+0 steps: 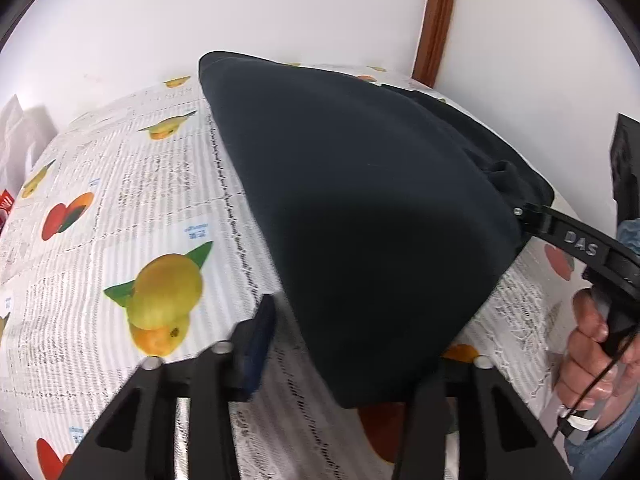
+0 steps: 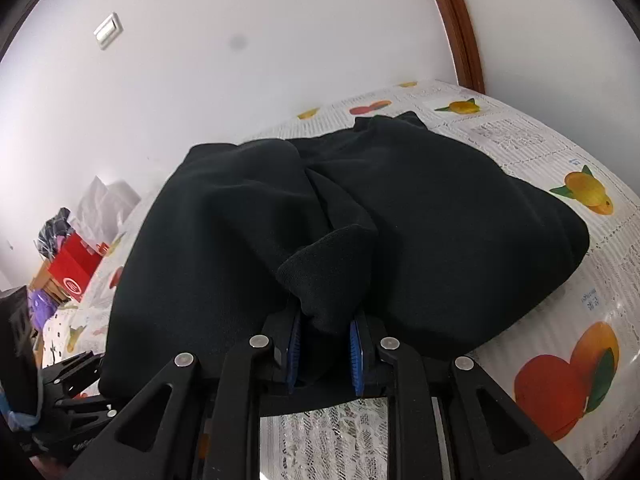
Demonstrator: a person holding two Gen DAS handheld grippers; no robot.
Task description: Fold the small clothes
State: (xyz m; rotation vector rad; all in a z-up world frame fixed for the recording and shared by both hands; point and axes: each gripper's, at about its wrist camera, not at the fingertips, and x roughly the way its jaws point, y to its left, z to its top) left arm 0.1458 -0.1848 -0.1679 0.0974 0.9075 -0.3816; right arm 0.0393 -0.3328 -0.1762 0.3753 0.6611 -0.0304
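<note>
Seen from the left wrist camera, the left gripper (image 1: 344, 344) stands with its jaws apart. Its left finger, with a blue pad (image 1: 258, 350), is bare and touches no cloth. The near corner of the black garment (image 1: 360, 208) hangs over the right finger and hides its tip, so whether that finger touches the cloth cannot be told. To the left of this claw lies the tablecloth (image 1: 120, 208), printed with fruit and newsprint, with a yellow pear-like fruit picture (image 1: 166, 300) just beside the left finger. The garment rises ahead of the claw and stretches away to the right, where the right gripper (image 1: 520, 212) bites its far edge. The right hand (image 1: 592, 344) grips that tool's handle at the right rim.

From the right wrist camera, a red box (image 2: 76, 268) sits well off to the left of the claw, among bags near the wall. The left gripper's black frame shows low at the left. The right gripper (image 2: 325, 344) is clamped on a thick rolled edge of the garment between its two blue pads (image 2: 356, 354). The garment spreads ahead of the claw in bunched folds on the tablecloth, whose printed fruit shows to the right.
</note>
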